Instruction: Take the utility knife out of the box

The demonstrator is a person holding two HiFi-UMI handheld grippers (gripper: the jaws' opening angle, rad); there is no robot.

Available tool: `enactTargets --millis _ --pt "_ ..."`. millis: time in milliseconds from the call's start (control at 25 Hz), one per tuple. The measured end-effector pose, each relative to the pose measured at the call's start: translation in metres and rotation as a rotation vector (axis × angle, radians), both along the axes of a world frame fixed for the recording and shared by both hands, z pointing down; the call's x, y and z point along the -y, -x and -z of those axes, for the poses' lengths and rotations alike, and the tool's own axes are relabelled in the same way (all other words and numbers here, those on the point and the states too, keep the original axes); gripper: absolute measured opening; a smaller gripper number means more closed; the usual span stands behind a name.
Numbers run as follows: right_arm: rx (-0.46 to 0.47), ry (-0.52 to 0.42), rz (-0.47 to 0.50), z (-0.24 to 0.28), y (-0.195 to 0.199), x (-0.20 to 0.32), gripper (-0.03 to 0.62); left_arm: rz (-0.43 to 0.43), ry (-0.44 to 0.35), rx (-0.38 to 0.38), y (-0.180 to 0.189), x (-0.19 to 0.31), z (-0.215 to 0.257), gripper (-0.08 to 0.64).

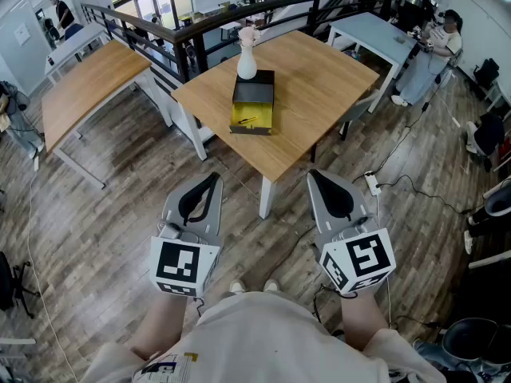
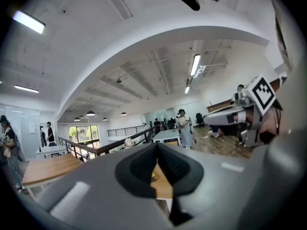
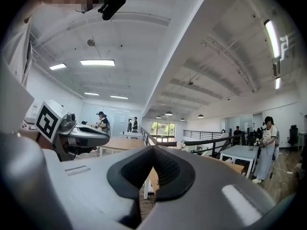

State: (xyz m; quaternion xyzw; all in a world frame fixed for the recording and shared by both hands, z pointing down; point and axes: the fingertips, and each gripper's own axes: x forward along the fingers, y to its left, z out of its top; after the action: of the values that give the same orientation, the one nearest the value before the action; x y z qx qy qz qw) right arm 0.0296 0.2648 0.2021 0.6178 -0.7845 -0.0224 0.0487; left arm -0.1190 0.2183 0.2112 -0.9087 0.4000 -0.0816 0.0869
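Closest to the lens is your pale shirt [image 1: 263, 333] along the bottom edge of the head view. Right above it you've got both tools held out level. Your left gripper [image 1: 212, 179] has its jaws pressed together with nothing in them. Your right gripper [image 1: 314, 175] is the same deal, tips meeting and empty. Both gripper views back that up: you only see slivers of tabletop through the slot under the pads.

Container-wise, the black box [image 1: 254, 86] sits in the upper middle of the frame on the wooden table [image 1: 319, 94]. It's open on top with a yellow floor at the near end. The utility knife [image 1: 246, 121] lies in there as a thin dark sliver, too small to make out any detail. A white vase [image 1: 247, 54] stands upright at the box's far end; can't tell if it's on the box or just behind it.

Both grippers are well apart from the box. Between you and it there's plank floor [image 1: 120, 214] and the table's near corner. Its white leg [image 1: 265, 198] lands between the two grippers in frame. A power strip [image 1: 373, 183] with its cable lies on the floor right of that leg. Black railing [image 1: 200, 24] runs behind the table, and a second wooden table [image 1: 84, 90] sits upper left. A person [image 1: 435, 54] stands by a grey table [image 1: 371, 30] upper right.
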Motion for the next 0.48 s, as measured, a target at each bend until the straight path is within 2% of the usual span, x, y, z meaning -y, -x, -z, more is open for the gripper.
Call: enactTargets --millis 160,480 --pt "-0.009 0.011 -0.017 -0.005 -0.007 0.0 0.0 0.0 0.007 0.007 -0.006 -0.001 -0.002 0.002" --pt "0.004 0.027 0.007 -0.013 -0.009 -0.003 0.0 0.006 0.025 0.017 -0.011 -0.005 -0.01 0.002"
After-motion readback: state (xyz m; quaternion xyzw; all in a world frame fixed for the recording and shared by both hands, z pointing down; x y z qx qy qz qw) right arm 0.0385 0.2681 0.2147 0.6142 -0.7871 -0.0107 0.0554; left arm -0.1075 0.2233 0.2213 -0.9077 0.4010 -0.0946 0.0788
